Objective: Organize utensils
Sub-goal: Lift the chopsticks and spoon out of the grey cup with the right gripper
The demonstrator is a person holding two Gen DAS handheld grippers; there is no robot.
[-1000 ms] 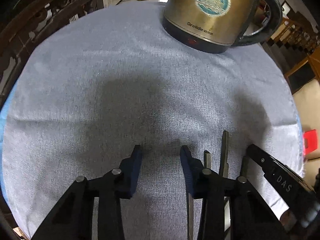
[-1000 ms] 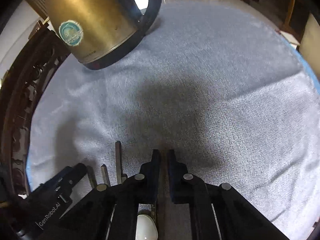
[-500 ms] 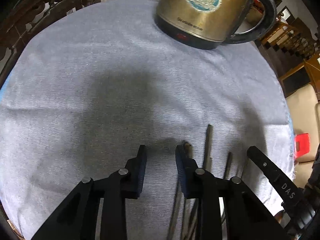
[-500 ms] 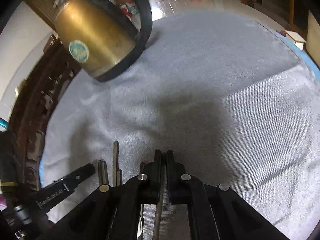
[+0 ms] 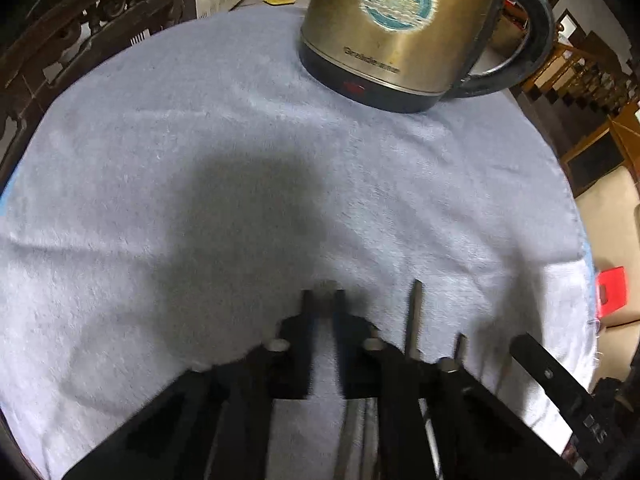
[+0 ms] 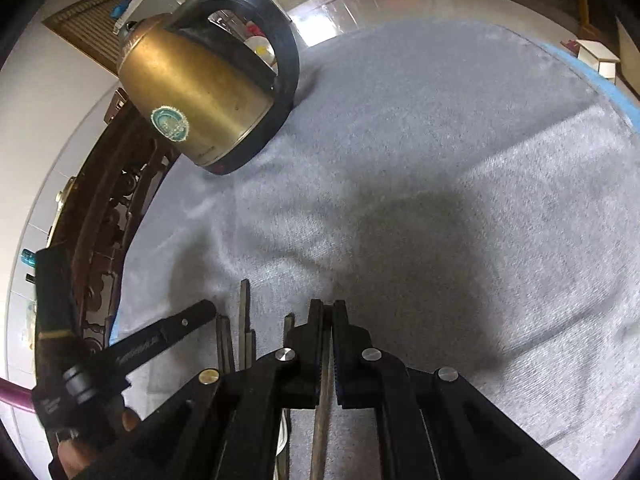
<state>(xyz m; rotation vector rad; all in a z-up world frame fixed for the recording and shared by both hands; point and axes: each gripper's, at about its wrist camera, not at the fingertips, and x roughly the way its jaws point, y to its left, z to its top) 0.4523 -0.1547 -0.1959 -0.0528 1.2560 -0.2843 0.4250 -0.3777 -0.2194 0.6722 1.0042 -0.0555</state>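
Several metal utensil handles point(image 6: 243, 326) lie side by side on the grey cloth, left of my right gripper; they also show in the left wrist view point(image 5: 414, 318), right of my left gripper. My right gripper point(image 6: 328, 314) is shut on one thin utensil handle point(image 6: 322, 396) that runs back between its fingers. My left gripper point(image 5: 323, 300) is nearly shut; a small pale tip shows between its fingertips, blurred, so what it holds is unclear.
A brass electric kettle point(image 5: 394, 28) with a black handle stands at the far side of the round cloth-covered table point(image 5: 160, 168); it also shows in the right wrist view point(image 6: 200, 92). Carved wooden chair backs point(image 6: 108, 216) ring the left edge.
My left gripper has narrowed from open to nearly shut and shifted left of the utensil row. My right gripper stayed shut on its handle and lifted, tilting the view up toward the kettle.
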